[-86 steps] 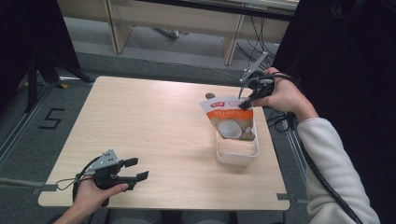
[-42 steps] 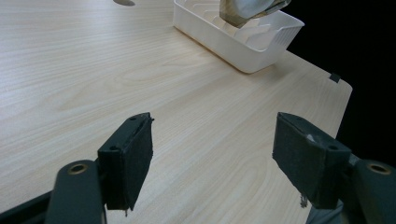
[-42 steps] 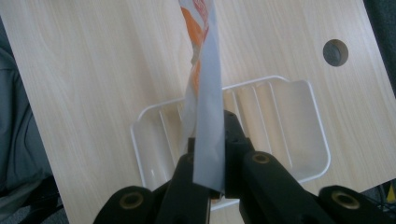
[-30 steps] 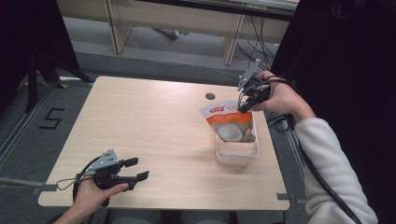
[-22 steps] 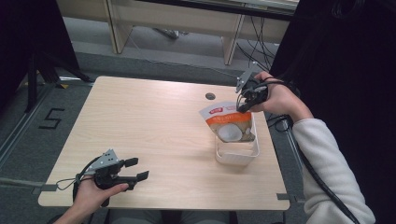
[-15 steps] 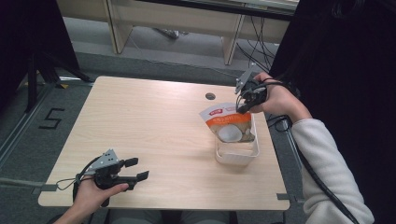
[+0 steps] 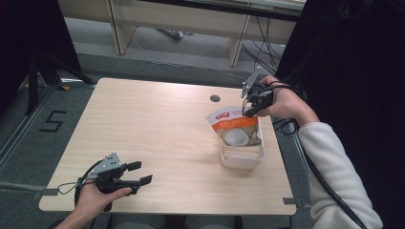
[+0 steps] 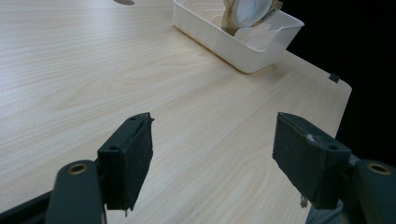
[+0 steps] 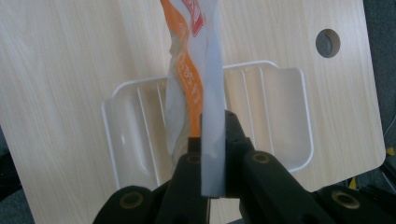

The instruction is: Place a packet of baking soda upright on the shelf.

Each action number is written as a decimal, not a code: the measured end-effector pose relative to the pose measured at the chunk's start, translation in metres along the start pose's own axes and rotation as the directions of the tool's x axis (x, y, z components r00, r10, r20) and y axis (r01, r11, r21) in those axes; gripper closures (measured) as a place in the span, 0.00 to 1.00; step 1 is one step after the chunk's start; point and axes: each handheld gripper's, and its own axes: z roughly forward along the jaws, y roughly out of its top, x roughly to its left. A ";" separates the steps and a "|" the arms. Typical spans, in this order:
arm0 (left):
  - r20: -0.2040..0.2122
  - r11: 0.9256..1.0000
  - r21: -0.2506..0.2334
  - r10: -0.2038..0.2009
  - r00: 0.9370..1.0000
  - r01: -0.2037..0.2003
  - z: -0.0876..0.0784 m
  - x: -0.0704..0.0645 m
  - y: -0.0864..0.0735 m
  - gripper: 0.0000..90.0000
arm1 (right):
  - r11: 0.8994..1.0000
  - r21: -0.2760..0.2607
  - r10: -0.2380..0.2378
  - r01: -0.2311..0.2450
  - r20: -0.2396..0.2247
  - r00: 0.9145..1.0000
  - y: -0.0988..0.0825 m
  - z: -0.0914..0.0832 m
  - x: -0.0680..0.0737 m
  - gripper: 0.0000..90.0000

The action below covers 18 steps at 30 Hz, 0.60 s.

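High view: pouch (image 7: 236, 128) stands in white tray (image 7: 241, 160) near a table hole (image 7: 215, 98).

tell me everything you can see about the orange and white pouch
The orange and white plastic pouch is a flat, crinkled packet with a red label near its top and a round white picture lower down. It stands tilted, its lower end inside the white plastic bin. The right claw is shut on its edge, holding it up.

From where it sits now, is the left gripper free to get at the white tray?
Probably yes. The left gripper rests open at the near left, with bare table between it and the tray. The right gripper holds the pouch standing in the tray, so only the near rim is free.
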 end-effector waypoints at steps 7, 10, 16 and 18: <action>0.010 1.000 0.001 0.022 1.000 -0.022 0.000 0.001 0.000 0.31 | 1.000 0.004 0.000 0.000 -0.001 1.000 -0.001 0.001 0.000 1.00; 0.001 1.000 0.000 0.001 1.000 -0.001 0.000 0.000 0.000 0.31 | 1.000 0.013 0.011 -0.011 0.001 1.000 -0.001 0.002 0.001 1.00; 0.011 1.000 0.000 0.022 1.000 -0.022 0.000 0.001 0.000 0.31 | 1.000 0.030 -0.002 0.002 -0.002 1.000 -0.002 0.009 0.000 1.00; 0.010 1.000 0.001 0.021 1.000 -0.021 0.000 0.001 0.000 0.31 | 0.999 0.035 0.006 -0.006 -0.007 1.000 -0.002 0.010 0.001 1.00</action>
